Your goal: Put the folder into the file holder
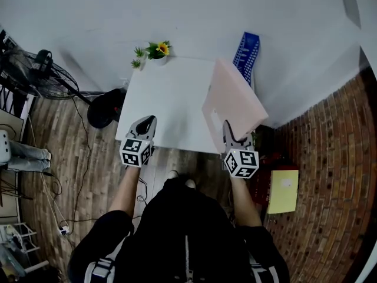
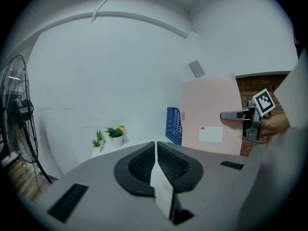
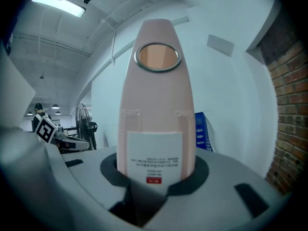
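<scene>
A pink folder (image 1: pixel 234 99) stands tilted over the right side of the white table (image 1: pixel 165 99), and my right gripper (image 1: pixel 231 133) is shut on its near lower edge. In the right gripper view the folder (image 3: pixel 155 105) rises upright between the jaws, spine label and ring hole facing me. The blue file holder (image 1: pixel 247 49) stands by the wall at the table's far right, beyond the folder. My left gripper (image 1: pixel 145 124) hovers at the table's front left edge, shut on nothing, its pads (image 2: pixel 144 162) pressed together. From there the folder (image 2: pixel 211 114) hides part of the file holder (image 2: pixel 174 125).
Small potted plants (image 1: pixel 154 52) stand at the table's far edge by the white wall. A fan (image 1: pixel 35 69) and a black round object (image 1: pixel 106 108) are on the floor at left. A yellow folder (image 1: pixel 283 191) lies at right near the brick wall (image 1: pixel 330 158).
</scene>
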Demonstrator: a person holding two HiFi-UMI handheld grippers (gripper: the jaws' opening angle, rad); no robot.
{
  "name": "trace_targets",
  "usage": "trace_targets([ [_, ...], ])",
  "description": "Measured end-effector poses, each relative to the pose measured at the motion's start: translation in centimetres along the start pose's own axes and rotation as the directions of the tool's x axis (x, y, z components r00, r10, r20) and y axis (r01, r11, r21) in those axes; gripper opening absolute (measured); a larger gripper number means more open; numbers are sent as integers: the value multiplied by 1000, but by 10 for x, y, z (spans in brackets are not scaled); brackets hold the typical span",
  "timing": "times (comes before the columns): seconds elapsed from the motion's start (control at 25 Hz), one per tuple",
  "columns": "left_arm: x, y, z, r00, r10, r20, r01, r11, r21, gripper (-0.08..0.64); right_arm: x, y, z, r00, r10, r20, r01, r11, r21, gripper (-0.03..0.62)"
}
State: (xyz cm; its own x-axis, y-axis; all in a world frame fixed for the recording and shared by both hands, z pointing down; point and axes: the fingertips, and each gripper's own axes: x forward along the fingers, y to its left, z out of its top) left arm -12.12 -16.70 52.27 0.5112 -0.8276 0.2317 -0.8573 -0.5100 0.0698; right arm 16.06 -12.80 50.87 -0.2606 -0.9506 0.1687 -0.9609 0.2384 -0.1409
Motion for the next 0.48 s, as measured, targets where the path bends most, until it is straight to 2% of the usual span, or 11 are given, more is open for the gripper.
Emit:
trace_targets([
  [0.28,17,-1,5,998,-56,-7,56,998,12,34,-9,-11,11,998,-64,16,64,998,-10,158],
  [0.48,43,-21,11,990,-138,-2,138,990,24,34,-27,-35,13,988,-150,19,150,989,-6,158],
])
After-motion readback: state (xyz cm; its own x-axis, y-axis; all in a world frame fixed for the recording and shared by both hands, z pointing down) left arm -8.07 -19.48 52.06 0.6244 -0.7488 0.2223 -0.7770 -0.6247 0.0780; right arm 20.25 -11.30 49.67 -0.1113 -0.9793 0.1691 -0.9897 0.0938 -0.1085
